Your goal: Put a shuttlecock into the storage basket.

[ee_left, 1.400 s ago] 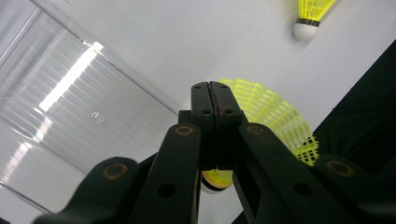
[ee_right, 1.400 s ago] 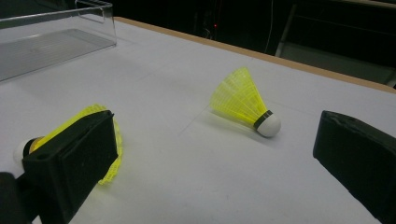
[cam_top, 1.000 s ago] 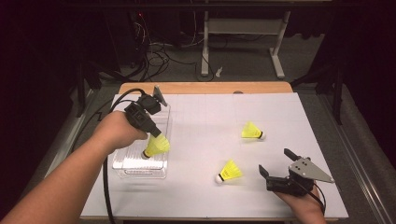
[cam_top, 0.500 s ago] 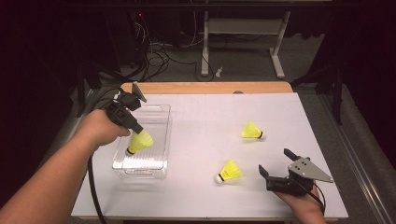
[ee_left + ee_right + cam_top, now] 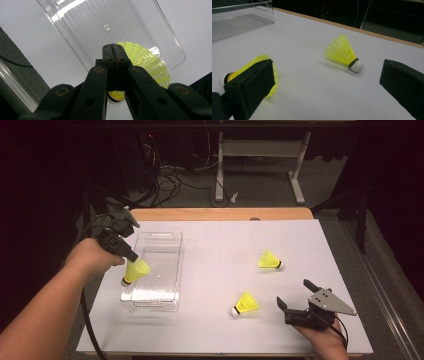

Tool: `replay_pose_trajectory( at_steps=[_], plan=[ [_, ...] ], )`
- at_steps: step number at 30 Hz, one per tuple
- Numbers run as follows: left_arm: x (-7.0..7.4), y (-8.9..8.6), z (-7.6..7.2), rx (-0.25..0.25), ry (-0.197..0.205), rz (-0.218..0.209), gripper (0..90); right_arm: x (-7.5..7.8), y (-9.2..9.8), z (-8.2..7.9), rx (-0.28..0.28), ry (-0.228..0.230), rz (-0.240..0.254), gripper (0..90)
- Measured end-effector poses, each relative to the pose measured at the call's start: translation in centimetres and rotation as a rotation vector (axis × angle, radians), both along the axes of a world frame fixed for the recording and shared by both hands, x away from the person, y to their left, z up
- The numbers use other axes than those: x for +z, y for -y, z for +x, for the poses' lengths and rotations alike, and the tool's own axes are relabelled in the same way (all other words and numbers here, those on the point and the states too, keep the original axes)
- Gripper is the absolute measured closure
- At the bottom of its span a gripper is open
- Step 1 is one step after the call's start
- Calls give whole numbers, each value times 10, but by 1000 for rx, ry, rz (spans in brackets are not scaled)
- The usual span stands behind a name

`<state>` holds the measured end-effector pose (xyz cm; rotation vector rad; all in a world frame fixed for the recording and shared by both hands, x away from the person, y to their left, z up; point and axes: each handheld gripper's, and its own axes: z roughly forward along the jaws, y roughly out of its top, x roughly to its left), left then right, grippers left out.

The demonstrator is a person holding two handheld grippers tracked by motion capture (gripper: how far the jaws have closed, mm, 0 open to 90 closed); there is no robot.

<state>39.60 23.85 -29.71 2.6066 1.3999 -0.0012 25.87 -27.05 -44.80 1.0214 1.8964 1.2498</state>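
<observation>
White tabletop (image 5: 220, 245) carries a clear plastic bin (image 5: 155, 270); left gripper (image 5: 131, 259) is clamped on a yellow shuttlecock (image 5: 135, 271) by its skirt, hanging it over the bin's near-left corner, likely to drop in; right gripper (image 5: 295, 300) rests agape near two loose shuttlecocks (image 5: 246, 303).

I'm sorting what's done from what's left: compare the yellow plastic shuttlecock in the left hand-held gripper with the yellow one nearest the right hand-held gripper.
The held yellow plastic shuttlecock hangs pinched in the left hand-held gripper over the clear plastic bin; the near yellow shuttlecock lies free on the white table. The held one points cork-down; the near one rests sideways. Both share colour and shape.
</observation>
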Motion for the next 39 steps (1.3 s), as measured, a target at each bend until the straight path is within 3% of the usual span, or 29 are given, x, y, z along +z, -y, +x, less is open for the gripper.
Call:
replay_pose_trajectory(
  at_steps=[12, 16, 25, 32, 39],
  plan=[
    [12, -9, 6, 31, 24, 7, 897, 0, 0, 0, 1, 0, 0, 4],
    [17, -12, 9, 51, 47, -17, 897, 0, 0, 0, 0, 0, 1, 5],
    [5, -17, 18, 80, 36, -4, 897, 0, 2, 0, -5, 2, -2, 5],
    [-3, -12, 25, 93, 69, -14, 897, 0, 2, 0, -6, 1, -2, 5],
    [-18, -5, 32, 92, 45, -17, 897, 0, 2, 0, -6, 1, -2, 5]
  ],
)
